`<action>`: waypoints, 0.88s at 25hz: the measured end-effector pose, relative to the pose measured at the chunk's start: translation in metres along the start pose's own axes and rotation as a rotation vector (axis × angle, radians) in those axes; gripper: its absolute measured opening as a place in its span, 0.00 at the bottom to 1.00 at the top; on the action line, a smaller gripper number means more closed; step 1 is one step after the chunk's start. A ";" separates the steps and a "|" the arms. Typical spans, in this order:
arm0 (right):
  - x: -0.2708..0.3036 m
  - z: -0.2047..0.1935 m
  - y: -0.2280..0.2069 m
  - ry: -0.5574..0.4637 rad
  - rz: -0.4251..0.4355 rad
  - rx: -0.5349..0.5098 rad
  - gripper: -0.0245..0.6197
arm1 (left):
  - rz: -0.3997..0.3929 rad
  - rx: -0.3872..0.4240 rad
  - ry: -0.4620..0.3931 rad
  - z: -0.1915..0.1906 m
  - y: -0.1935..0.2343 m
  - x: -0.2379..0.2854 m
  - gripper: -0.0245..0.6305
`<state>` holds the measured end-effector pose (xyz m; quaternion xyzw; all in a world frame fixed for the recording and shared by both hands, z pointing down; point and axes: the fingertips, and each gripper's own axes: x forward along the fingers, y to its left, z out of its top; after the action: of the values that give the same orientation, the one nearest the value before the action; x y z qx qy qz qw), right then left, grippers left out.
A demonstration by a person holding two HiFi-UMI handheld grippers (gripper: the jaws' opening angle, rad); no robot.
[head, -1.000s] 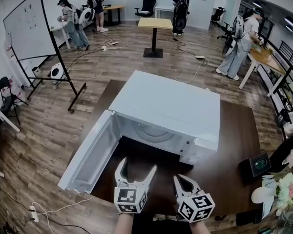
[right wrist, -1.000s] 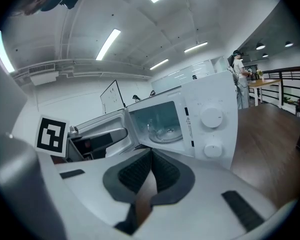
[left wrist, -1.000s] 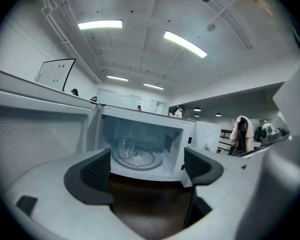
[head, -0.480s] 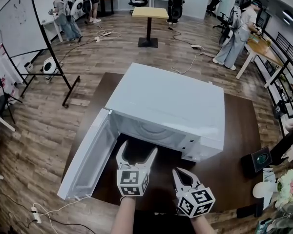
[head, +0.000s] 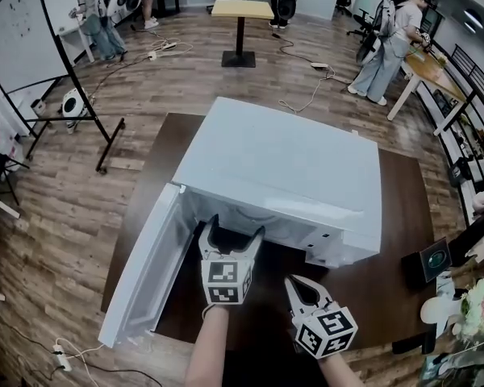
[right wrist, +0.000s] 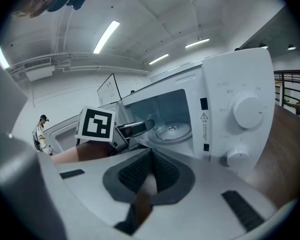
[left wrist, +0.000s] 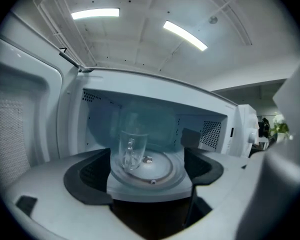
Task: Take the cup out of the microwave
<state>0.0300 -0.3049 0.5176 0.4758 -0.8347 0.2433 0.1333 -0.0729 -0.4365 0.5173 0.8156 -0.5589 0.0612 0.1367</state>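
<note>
A clear glass cup (left wrist: 132, 151) with a handle stands upright on the glass turntable (left wrist: 157, 171) inside the white microwave (head: 282, 168). In the head view the cup is hidden by the microwave's top. My left gripper (head: 235, 230) is open at the mouth of the cavity, jaws spread wide, the cup ahead of them and apart from them. In its own view the left gripper (left wrist: 146, 173) frames the turntable's front edge. My right gripper (head: 303, 285) hangs shut and holds nothing, nearer me, in front of the control panel; the right gripper (right wrist: 150, 170) shows its pads pressed together.
The microwave door (head: 141, 272) is swung open to the left. The microwave sits on a dark brown table (head: 387, 289). Two knobs (right wrist: 247, 111) are on the panel at the right. A dark box (head: 431, 260) and flowers (head: 470, 306) lie at the far right. People stand far back.
My left gripper has moved forward from the table's front to the microwave opening, still open. The right gripper has stayed about where it was, shut.
</note>
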 end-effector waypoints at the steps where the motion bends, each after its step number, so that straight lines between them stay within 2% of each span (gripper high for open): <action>1: 0.002 0.000 -0.001 0.003 -0.002 0.004 0.03 | -0.003 0.005 0.003 0.000 0.002 0.005 0.70; 13: 0.021 -0.008 -0.010 0.045 -0.028 0.042 0.03 | -0.023 0.043 -0.003 0.007 0.019 0.056 0.70; 22: 0.038 -0.014 -0.011 0.082 -0.030 0.056 0.03 | -0.010 0.106 -0.017 0.011 0.031 0.082 0.70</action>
<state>0.0198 -0.3298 0.5498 0.4813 -0.8142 0.2839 0.1578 -0.0719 -0.5237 0.5320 0.8250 -0.5519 0.0829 0.0889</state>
